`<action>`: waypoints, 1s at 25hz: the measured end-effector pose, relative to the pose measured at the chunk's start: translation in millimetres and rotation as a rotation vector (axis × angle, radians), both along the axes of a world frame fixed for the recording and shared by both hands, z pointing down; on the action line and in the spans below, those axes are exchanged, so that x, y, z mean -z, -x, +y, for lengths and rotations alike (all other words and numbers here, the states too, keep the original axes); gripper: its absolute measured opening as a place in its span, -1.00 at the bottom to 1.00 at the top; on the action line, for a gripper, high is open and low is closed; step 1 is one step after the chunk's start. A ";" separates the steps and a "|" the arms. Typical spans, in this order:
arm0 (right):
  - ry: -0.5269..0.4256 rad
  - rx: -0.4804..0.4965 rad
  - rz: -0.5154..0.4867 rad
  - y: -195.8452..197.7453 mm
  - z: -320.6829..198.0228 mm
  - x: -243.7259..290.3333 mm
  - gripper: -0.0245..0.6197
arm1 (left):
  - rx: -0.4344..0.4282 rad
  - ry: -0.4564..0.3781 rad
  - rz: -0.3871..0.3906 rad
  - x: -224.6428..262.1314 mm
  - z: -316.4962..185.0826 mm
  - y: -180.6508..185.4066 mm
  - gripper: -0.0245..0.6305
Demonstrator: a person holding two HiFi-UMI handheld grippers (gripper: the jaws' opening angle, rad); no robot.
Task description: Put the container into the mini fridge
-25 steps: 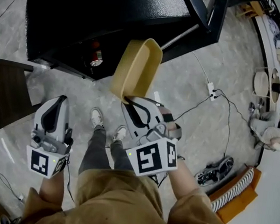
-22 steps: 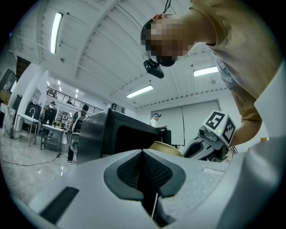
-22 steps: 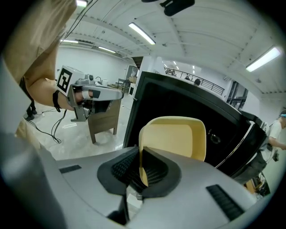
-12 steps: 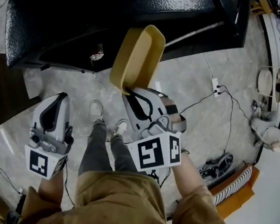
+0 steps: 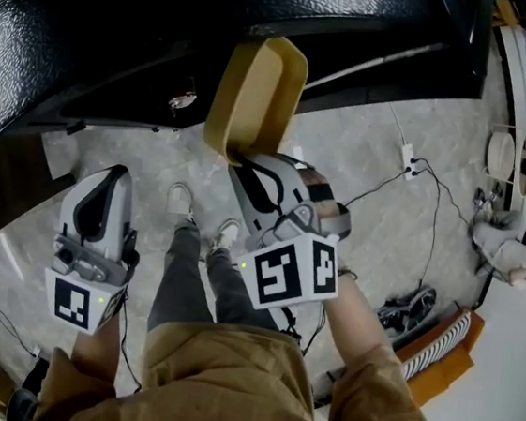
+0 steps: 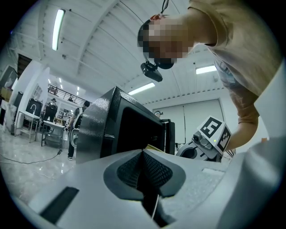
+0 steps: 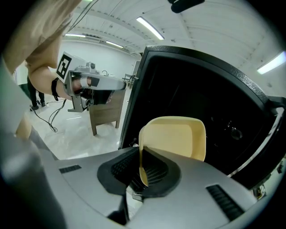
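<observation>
Yellow container (image 5: 257, 96) tilted on edge, just in front of open black mini fridge (image 5: 124, 19).
Right gripper (image 5: 241, 165) jaws clamped on container's rim; left gripper (image 5: 108, 182) jaws pressed together, empty, beside person's legs (image 5: 185, 276).

The mini fridge (image 5: 125, 10) stands open ahead of the right tool (image 5: 240, 162). Beyond the container (image 5: 257, 96) in its jaws, the dark cavity (image 7: 187, 98) is roomy. A small item (image 5: 182, 101) sits inside to the tool's left, and the open door (image 5: 457, 38) bounds its right. Bare floor (image 5: 129, 147) lies ahead of the left tool (image 5: 103, 206), with a wooden desk (image 5: 4, 166) to its left.
</observation>
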State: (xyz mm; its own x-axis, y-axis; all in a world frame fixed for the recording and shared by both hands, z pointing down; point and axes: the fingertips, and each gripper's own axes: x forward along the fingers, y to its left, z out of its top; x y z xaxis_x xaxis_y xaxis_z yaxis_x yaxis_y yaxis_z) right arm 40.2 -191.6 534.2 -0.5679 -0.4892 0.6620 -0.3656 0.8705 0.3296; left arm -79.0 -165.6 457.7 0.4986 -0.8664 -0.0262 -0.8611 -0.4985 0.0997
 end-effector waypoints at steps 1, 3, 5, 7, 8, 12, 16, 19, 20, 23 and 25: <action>-0.002 0.004 0.005 0.2 -2.1 -2.6 -0.89 | 0.001 -0.001 0.001 -1.6 -0.8 -0.5 -0.92; -0.005 0.010 0.015 0.5 -7.3 -9.6 -0.89 | 0.003 -0.001 0.006 -5.6 -3.0 -1.7 -0.92; -0.009 0.017 0.026 1.4 -11.4 -13.7 -0.89 | 0.002 0.000 0.011 -6.9 -4.0 -2.5 -0.92; -0.014 0.021 0.031 2.6 -15.3 -15.2 -0.89 | -0.001 0.002 0.012 -7.1 -4.7 -3.5 -0.92; -0.016 0.021 0.033 2.8 -18.5 -17.1 -0.89 | -0.005 0.006 0.011 -8.9 -6.2 -4.6 -0.92; -0.022 0.019 0.046 3.0 -37.8 -33.6 -0.89 | -0.016 0.025 0.011 -24.7 -19.1 -9.1 -0.92; -0.019 0.019 0.061 6.0 -59.6 -53.8 -0.89 | -0.026 0.033 0.011 -39.4 -34.9 -10.9 -0.92; -0.014 0.029 0.068 10.2 -61.1 -56.6 -0.89 | -0.035 0.035 0.002 -36.7 -33.1 -13.5 -0.92; -0.015 0.035 0.072 12.0 -60.0 -56.4 -0.89 | -0.037 0.034 0.000 -34.6 -31.1 -14.2 -0.92; -0.022 0.048 0.081 17.7 -62.3 -59.2 -0.89 | -0.037 0.029 0.004 -32.4 -30.5 -13.4 -0.92; -0.020 0.054 0.089 20.6 -67.2 -64.9 -0.89 | -0.034 0.030 0.014 -34.2 -33.9 -12.2 -0.92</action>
State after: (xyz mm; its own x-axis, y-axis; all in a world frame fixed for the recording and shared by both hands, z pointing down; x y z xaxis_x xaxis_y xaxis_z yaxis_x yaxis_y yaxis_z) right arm 19.6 -258.8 599.2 -0.5333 -0.4730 0.7013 -0.2866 0.8811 0.3762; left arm -66.8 -199.5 491.9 0.5279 -0.8493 -0.0073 -0.8419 -0.5244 0.1272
